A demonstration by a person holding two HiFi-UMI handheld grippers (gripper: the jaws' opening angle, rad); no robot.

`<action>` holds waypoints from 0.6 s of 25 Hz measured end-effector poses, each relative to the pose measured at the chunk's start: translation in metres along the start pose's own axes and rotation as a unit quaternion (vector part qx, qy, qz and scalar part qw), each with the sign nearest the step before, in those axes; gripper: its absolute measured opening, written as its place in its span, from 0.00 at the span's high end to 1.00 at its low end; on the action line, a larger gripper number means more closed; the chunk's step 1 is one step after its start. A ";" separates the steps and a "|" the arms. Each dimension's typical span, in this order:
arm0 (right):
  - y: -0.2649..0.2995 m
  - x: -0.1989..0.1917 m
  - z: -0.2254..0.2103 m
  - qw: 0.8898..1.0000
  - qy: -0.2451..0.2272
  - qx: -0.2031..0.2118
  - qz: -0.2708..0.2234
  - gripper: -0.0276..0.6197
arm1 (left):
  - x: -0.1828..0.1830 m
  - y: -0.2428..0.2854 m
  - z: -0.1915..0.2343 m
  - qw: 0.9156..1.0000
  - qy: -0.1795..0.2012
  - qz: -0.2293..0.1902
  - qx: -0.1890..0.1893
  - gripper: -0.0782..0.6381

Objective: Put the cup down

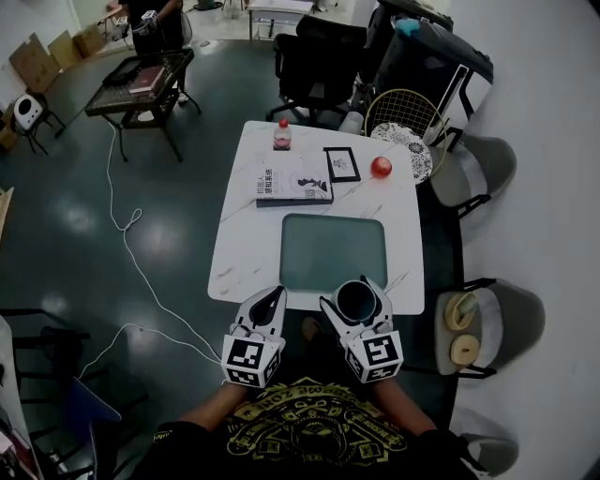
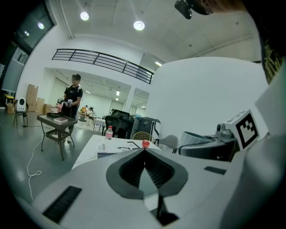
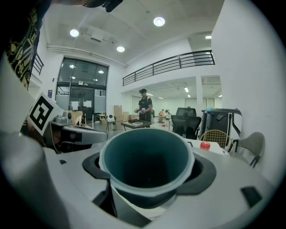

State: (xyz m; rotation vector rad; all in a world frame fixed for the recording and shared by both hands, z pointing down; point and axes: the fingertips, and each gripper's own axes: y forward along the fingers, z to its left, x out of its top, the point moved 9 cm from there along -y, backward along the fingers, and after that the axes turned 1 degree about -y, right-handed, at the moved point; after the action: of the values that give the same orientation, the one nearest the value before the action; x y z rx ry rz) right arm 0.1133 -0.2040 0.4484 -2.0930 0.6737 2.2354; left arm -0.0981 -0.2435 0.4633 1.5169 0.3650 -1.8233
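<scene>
A dark teal cup (image 1: 356,301) (image 3: 147,163) stands upright with its mouth open between the jaws of my right gripper (image 1: 353,294) (image 3: 149,179), which is shut on it. It hangs over the near edge of the white table (image 1: 248,202), just in front of the green mat (image 1: 333,248). My left gripper (image 1: 275,296) (image 2: 144,152) is beside it on the left, level with the table's near edge. Its jaws meet at the tips and hold nothing. In the left gripper view the cup (image 2: 195,136) shows at the right.
A book (image 1: 292,183), a picture frame (image 1: 341,164), a red apple (image 1: 381,167) and a bottle (image 1: 282,135) lie on the table's far half. Grey chairs (image 1: 483,169) (image 1: 497,323) stand at the right. A cable (image 1: 122,234) runs over the floor at the left. A person (image 1: 161,21) stands by a dark side table (image 1: 141,89).
</scene>
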 end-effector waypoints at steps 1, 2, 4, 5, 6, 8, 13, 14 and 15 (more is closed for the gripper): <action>0.002 0.000 -0.005 1.000 0.000 0.002 0.000 0.36 | 0.001 0.004 -0.001 1.000 -0.001 0.002 0.003 0.88; 0.005 0.000 -0.010 1.000 0.001 0.006 0.000 0.36 | 0.001 0.008 -0.002 1.000 -0.001 0.004 0.006 0.88; 0.014 -0.002 -0.021 1.000 0.001 0.014 0.000 0.36 | 0.003 0.018 -0.003 1.000 0.000 0.005 0.013 0.88; 0.018 -0.003 -0.027 1.000 0.000 0.019 0.001 0.36 | 0.005 0.023 -0.004 1.000 0.001 0.005 0.017 0.88; 0.023 -0.005 -0.032 1.000 -0.002 0.024 0.002 0.36 | 0.006 0.028 -0.005 1.000 0.001 0.004 0.022 0.88; 0.033 -0.007 -0.043 0.999 -0.003 0.035 0.002 0.36 | 0.008 0.037 -0.006 0.999 0.001 0.005 0.032 0.88; 0.059 -0.015 -0.073 0.997 -0.009 0.071 -0.001 0.36 | 0.006 0.064 -0.012 0.998 -0.001 0.012 0.063 0.88; 0.064 -0.017 -0.079 0.997 -0.011 0.079 0.000 0.36 | 0.005 0.070 -0.014 0.998 0.000 0.013 0.068 0.88; 0.068 -0.017 -0.085 0.996 -0.012 0.084 0.001 0.36 | 0.005 0.076 -0.016 0.997 0.000 0.014 0.074 0.88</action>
State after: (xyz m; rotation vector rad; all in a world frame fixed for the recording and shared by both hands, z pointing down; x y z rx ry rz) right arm 0.1758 -0.2875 0.4835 -1.9843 0.8303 2.1176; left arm -0.0349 -0.2878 0.4718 1.6143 0.2109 -1.8630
